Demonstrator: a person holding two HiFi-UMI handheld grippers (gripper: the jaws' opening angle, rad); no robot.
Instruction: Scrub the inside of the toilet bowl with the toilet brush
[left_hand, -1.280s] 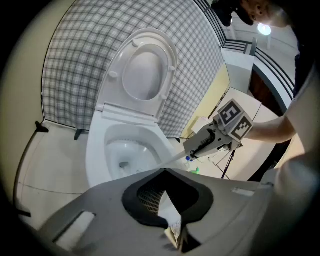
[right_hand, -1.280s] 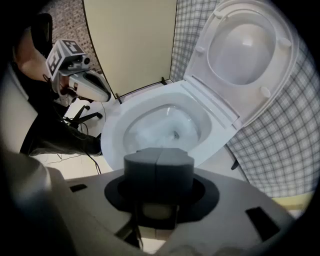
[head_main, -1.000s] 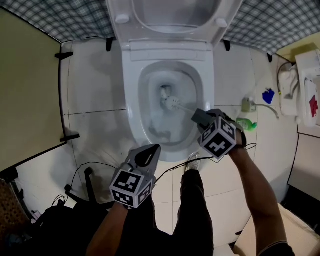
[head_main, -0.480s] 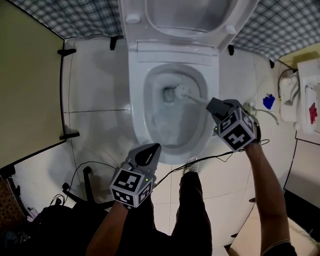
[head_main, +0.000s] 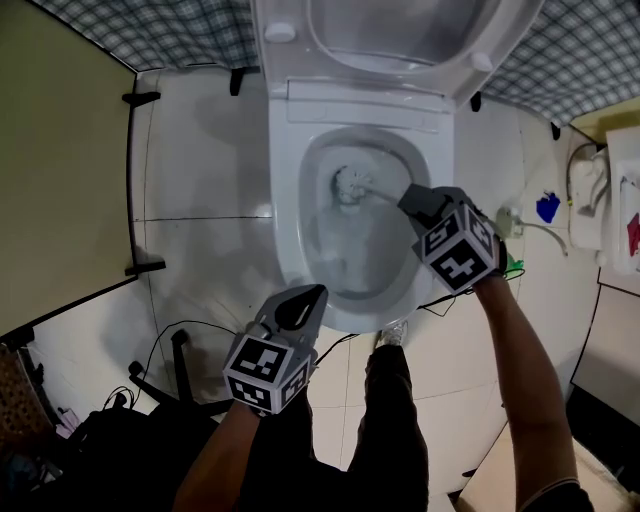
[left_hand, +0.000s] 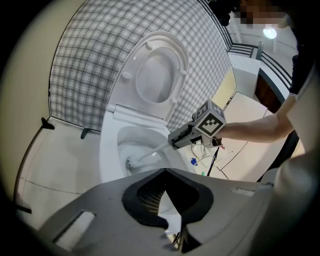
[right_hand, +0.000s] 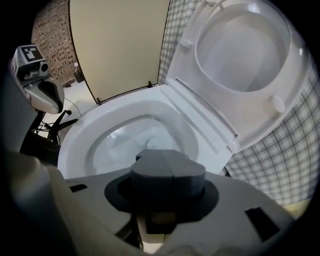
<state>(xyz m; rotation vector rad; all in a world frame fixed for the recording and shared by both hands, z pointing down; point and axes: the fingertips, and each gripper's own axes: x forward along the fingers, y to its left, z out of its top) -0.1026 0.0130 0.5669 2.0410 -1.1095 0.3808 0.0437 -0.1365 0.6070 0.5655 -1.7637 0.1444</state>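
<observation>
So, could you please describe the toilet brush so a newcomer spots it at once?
Start at the toilet with its lid raised. Toward the back of its bowl is the toilet brush: a round white bristle head on a thin handle. It alone sits inside the bowl, held by the right gripper.
</observation>
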